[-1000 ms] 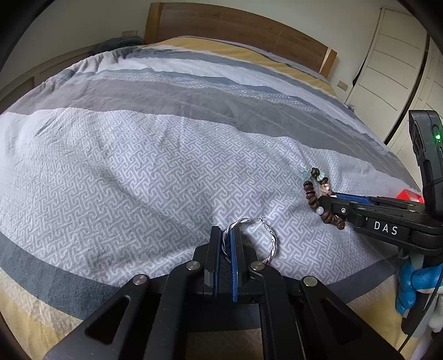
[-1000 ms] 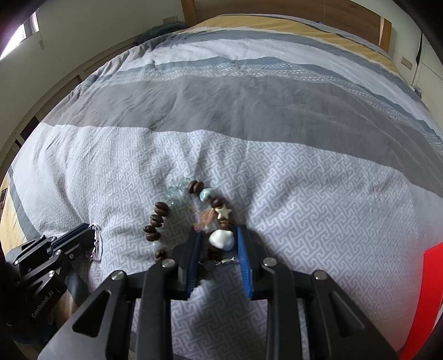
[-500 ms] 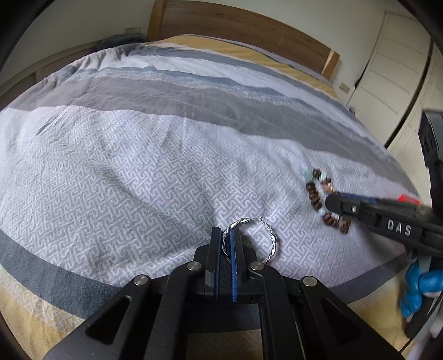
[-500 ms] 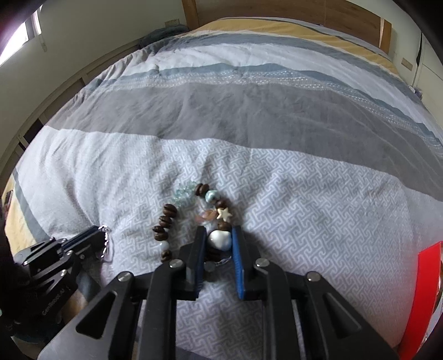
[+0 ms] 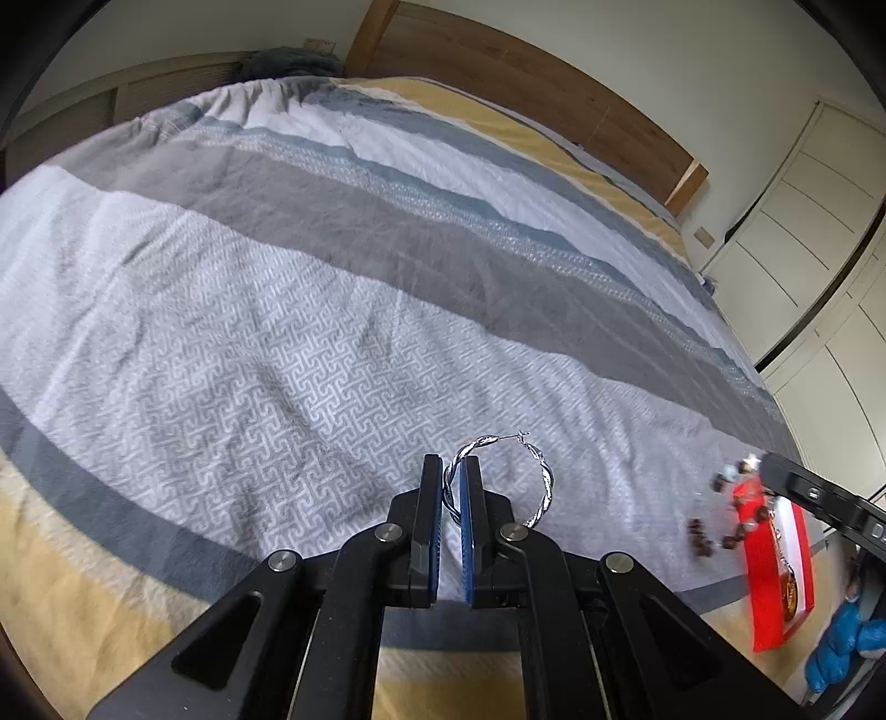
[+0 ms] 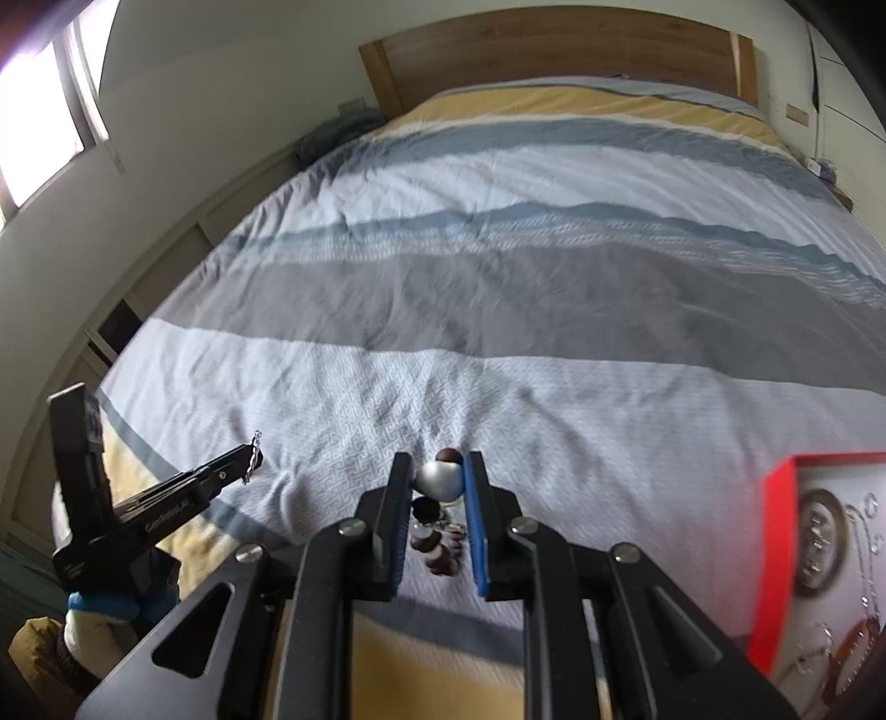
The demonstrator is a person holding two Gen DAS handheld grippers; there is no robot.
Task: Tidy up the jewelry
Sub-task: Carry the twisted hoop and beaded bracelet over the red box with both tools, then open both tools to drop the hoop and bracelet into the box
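Observation:
My left gripper (image 5: 452, 471) is shut on a twisted silver hoop earring (image 5: 540, 479), held above the bedspread; the hoop sticks out to the right of the pads. It also shows in the right wrist view (image 6: 252, 457) at the left gripper's tip (image 6: 243, 451). My right gripper (image 6: 437, 476) is shut on a beaded bracelet (image 6: 440, 481), gripping its large pearly bead, with brown beads hanging below. In the left wrist view the bracelet (image 5: 731, 512) dangles, blurred, from the right gripper (image 5: 772, 468) over a red jewelry box (image 5: 775, 587).
The red box (image 6: 775, 554) lies at the right on the bed's near edge, with several pieces of jewelry inside. The striped grey, white and yellow bedspread (image 5: 310, 310) stretches ahead to a wooden headboard (image 6: 554, 50). White wardrobe doors (image 5: 803, 232) stand to the right.
My right gripper has closed on the bracelet, lifted it off the bedspread and carried it right, toward the red box. My left gripper has risen with the hoop earring still in it.

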